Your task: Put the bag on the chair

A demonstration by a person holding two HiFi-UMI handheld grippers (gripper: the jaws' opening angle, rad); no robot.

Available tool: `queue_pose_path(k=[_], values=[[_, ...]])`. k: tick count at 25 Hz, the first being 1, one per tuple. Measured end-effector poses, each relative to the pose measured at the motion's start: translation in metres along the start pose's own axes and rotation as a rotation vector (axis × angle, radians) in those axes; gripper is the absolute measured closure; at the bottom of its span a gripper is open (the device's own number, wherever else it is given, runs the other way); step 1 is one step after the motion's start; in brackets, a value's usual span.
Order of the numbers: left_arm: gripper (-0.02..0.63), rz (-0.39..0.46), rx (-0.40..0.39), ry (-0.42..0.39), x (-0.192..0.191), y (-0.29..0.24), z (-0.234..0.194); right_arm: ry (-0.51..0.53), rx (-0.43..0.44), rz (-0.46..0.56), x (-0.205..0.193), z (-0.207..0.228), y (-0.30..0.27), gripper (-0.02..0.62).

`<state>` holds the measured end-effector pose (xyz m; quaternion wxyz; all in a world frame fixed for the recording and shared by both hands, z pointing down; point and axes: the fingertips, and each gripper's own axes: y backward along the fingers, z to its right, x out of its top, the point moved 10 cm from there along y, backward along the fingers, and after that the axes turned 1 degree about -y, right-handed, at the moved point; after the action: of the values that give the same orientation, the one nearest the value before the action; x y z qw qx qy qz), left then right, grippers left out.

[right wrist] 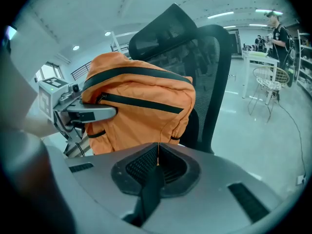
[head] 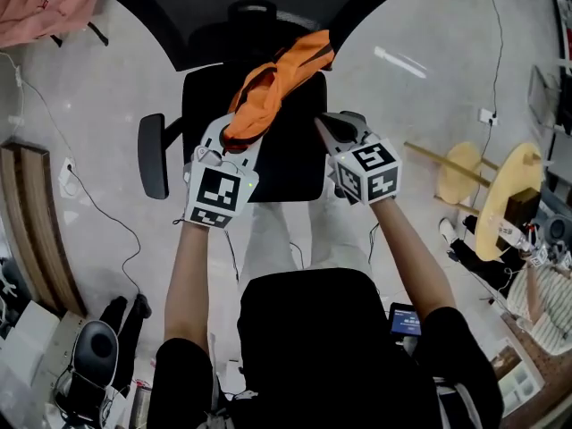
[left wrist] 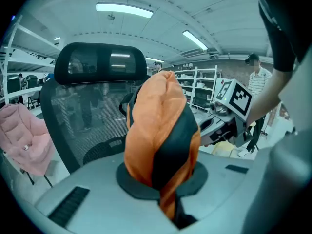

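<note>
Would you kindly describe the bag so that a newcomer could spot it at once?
Find the black mesh office chair at the centre of the pale floor. Over its seat, gripped by the left claw and the right claw, is the bag: crumpled bright orange fabric with black strips, unlike the dark chair.

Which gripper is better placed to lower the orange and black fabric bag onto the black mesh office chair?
Probably left. The left gripper is clamped on the bunched bag above the chair seat; the right gripper only pinches a thin black strap.
</note>
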<state>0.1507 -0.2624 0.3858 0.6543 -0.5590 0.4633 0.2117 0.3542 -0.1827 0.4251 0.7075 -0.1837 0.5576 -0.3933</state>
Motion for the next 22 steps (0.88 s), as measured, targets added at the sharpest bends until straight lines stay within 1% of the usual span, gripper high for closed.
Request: queue_pose_path(k=[4, 6, 11, 19, 22], values=[[0.581, -0.005, -0.031, -0.025, -0.004, -0.018, -0.014, -0.045, -0.017, -0.011, -0.008, 0.006, -0.008, 0.594], [0.581, 0.000, -0.061, -0.034, -0.004, -0.027, -0.020, -0.063, -0.022, -0.018, -0.011, 0.008, -0.012, 0.595], [0.581, 0.007, -0.129, -0.063, -0.005, -0.046, -0.036, -0.079, -0.026, -0.036, -0.014, 0.012, -0.030, 0.594], [0.581, 0.000, -0.202, -0.099, -0.020, -0.074, -0.048, -0.101, -0.016, -0.049, -0.016, 0.011, -0.058, 0.595], [0.581, -0.007, -0.217, -0.116, -0.023, -0.087, -0.049, -0.117, -0.014, -0.058, -0.021, 0.013, -0.065, 0.594]])
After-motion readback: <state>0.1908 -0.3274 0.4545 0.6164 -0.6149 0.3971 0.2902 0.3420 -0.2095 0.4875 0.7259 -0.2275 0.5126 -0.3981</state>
